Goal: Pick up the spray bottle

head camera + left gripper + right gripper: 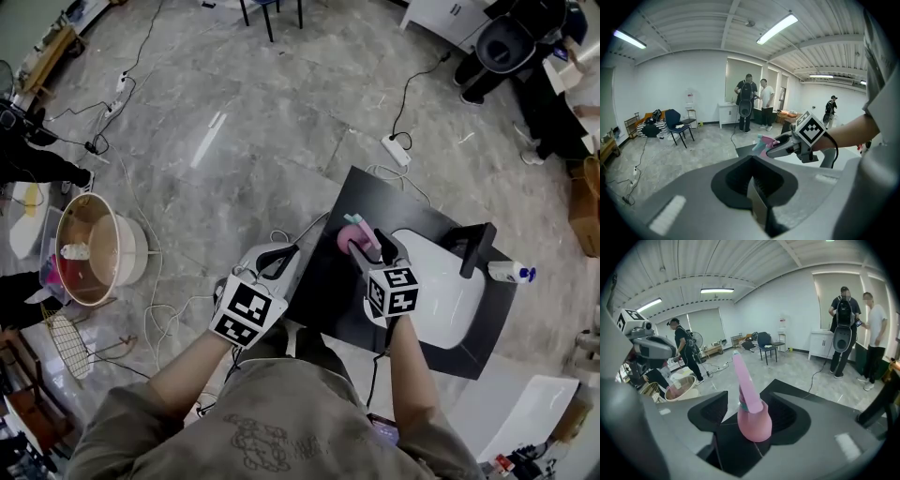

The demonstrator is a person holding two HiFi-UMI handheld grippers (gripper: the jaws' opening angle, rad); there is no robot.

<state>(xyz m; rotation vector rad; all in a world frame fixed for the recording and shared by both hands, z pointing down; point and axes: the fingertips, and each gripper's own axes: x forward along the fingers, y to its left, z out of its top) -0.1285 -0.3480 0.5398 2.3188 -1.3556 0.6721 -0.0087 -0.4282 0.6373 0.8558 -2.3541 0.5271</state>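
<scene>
The right gripper (752, 427) pinches the pink spray bottle (753, 420) by its round belly, one jaw on each side. The bottle's long top points up and away, toward 12 o'clock. It sits over the black table (328, 281). The left gripper (752, 185) is at 9 o'clock from the bottle, with its jaws pressed together on nothing. A white tray (441, 291) lies at 4 o'clock. A small white bottle (511, 273) lies at 3 o'clock, past the tray.
</scene>
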